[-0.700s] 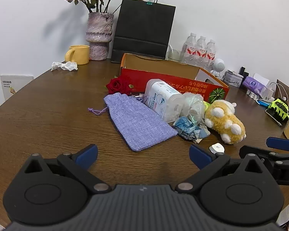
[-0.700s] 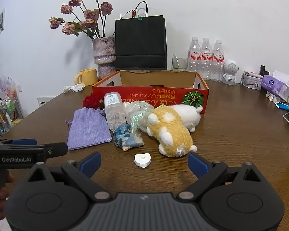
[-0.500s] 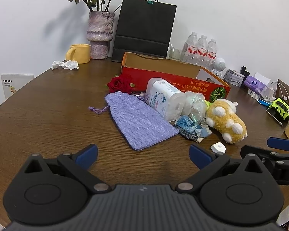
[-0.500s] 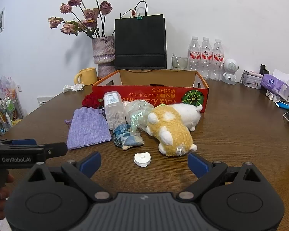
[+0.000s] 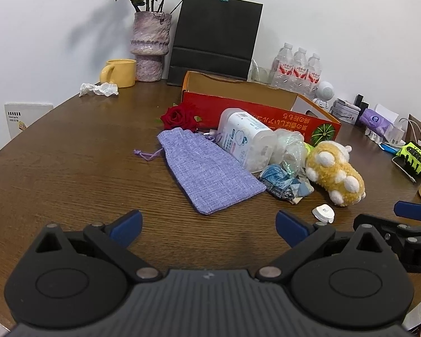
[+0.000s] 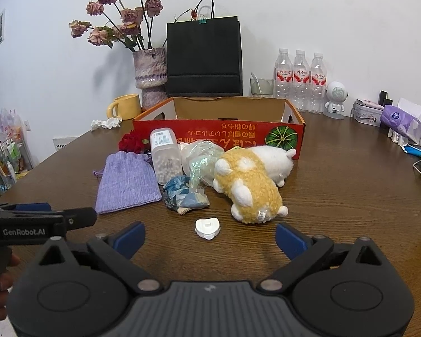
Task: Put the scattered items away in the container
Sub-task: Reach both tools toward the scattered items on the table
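Note:
A red cardboard box (image 6: 219, 136) (image 5: 255, 109) stands open-topped at mid table. In front of it lie a purple cloth pouch (image 5: 207, 172) (image 6: 125, 182), a red rose (image 5: 178, 118) (image 6: 131, 143), a white plastic jar (image 5: 245, 139) (image 6: 165, 154), a crumpled clear bag (image 6: 202, 160), a blue wrapper (image 5: 283, 182) (image 6: 182, 193), a yellow-and-white plush toy (image 6: 249, 186) (image 5: 332, 172) and a small white cap (image 6: 207, 227) (image 5: 323, 213). My left gripper (image 5: 207, 226) is open just short of the pouch. My right gripper (image 6: 209, 236) is open, the cap just beyond its fingertips.
Behind the box stand a black paper bag (image 6: 203, 59), a vase of dried flowers (image 6: 150, 77), a yellow mug (image 6: 125, 106), water bottles (image 6: 300, 80) and a small white robot figure (image 6: 335, 98). Crumpled tissue (image 5: 98, 89) lies at the back left. Desk clutter fills the right edge.
The left gripper's view has shifted slightly, with the scattered items sitting a little lower in it. The right gripper has barely moved. Both stay open and nothing was picked up.

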### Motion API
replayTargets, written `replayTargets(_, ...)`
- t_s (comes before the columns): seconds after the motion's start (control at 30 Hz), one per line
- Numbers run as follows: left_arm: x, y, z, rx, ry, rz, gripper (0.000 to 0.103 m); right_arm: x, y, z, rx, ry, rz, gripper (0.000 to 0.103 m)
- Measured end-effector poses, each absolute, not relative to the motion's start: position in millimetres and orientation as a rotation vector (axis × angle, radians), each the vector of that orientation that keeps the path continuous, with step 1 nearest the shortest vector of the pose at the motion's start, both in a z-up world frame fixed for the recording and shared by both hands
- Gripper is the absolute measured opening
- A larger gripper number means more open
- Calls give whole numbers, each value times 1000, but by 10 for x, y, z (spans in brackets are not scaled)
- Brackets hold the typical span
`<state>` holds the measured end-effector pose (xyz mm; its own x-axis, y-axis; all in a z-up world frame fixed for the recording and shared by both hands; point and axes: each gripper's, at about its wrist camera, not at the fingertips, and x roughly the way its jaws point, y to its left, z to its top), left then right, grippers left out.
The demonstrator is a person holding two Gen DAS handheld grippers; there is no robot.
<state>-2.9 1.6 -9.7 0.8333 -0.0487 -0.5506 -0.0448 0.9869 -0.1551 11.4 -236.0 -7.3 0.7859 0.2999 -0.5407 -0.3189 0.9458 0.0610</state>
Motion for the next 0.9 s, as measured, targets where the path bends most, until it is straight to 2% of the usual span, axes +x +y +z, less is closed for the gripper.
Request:
replayTargets(0.8,59,35,-180,-168,620,4,103,224,-2299,-167,-48,622,345,103)
replayTargets(0.9,143,44,-214,-167,631,0,103,283,-2259,-229,-55,638,369,100)
